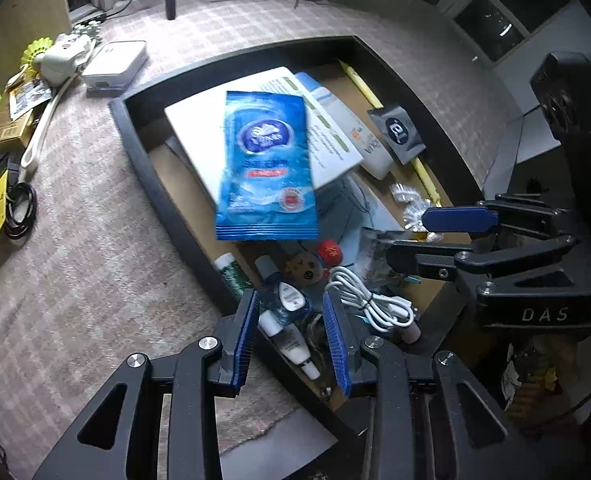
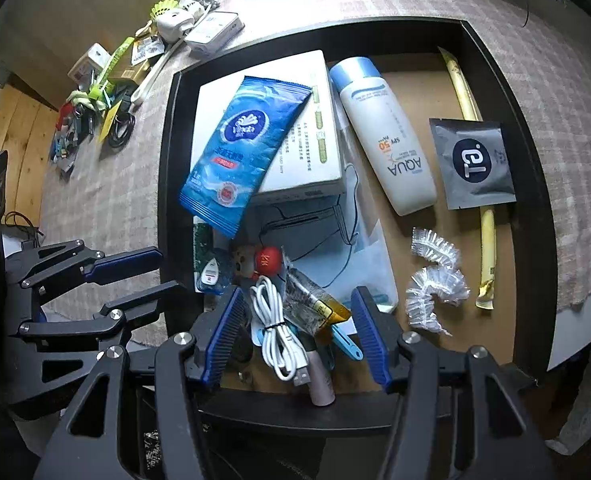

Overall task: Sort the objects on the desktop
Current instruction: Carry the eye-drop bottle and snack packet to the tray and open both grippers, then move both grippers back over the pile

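**Tray contents and both grippers, counted**

One black-rimmed tray (image 2: 535,184) on the cloth-covered worktop (image 2: 107,208). Inside it:
- one white box (image 2: 323,160), with one blue wipes packet (image 2: 239,144) lying slantwise across it, its lower end hanging over the box's edge;
- one white sunscreen bottle (image 2: 383,132) just right of the box;
- one grey sachet (image 2: 473,162) lying across one long yellow stick (image 2: 465,92);
- two crinkled clear plastic caps (image 2: 435,280) near the stick's lower end;
- one coiled white USB cable (image 2: 275,320) (tied at its middle), beside one clear wrapped packet (image 2: 311,300);
- one small red ball (image 2: 268,261) and one blue-green pouch (image 2: 213,270) below the wipes packet.

Outside the tray, at its far left corner: one white adapter box (image 2: 215,32) and a heap of small clutter (image 2: 95,108), too jumbled to count.

Right gripper (image 2: 299,332): pointing steeply down over the tray's near edge, jaws wide, straddling the cable and wrapped packet without pressing on either.

Left gripper (image 1: 291,336): also steeply down at the tray's near left rim, jaws moderately apart, gripping nothing; small tubes lie beneath the gap.
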Tool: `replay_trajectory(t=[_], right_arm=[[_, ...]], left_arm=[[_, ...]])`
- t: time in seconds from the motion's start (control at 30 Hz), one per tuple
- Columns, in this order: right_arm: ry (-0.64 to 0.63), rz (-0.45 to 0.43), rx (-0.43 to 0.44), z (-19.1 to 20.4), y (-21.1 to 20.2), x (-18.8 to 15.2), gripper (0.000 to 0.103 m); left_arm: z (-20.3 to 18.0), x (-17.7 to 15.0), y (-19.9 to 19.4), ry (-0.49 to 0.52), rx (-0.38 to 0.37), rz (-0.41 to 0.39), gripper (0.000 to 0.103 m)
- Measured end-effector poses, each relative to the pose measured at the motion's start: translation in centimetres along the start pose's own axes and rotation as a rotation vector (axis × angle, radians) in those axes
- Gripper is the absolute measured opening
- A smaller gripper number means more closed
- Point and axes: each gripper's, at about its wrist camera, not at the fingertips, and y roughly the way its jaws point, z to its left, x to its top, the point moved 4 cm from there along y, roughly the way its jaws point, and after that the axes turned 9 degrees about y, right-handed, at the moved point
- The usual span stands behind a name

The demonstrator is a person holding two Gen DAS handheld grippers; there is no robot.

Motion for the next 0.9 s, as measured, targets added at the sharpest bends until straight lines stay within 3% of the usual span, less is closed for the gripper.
replay_trajectory(t=[0.3,0.73,0.9], right_arm=[[-0.004,-0.038,0.04,2.9,-0.2,0.8,0.055],[-0.082,-0.096,0.117,11.6,0.0,6.1,0.055],[-0.112,-0.108,0.135,14.3,0.4,8.4,0.056]], left_arm=[[6.3,-0.4,-1.6,-0.12,0.035,-0.016,0.034],[21.4,-1.8,-5.5,-0.381,0.168,-0.067,0.045],[26.5,-1.9,-6.5,-0.488,0.17,-0.086,0.046]])
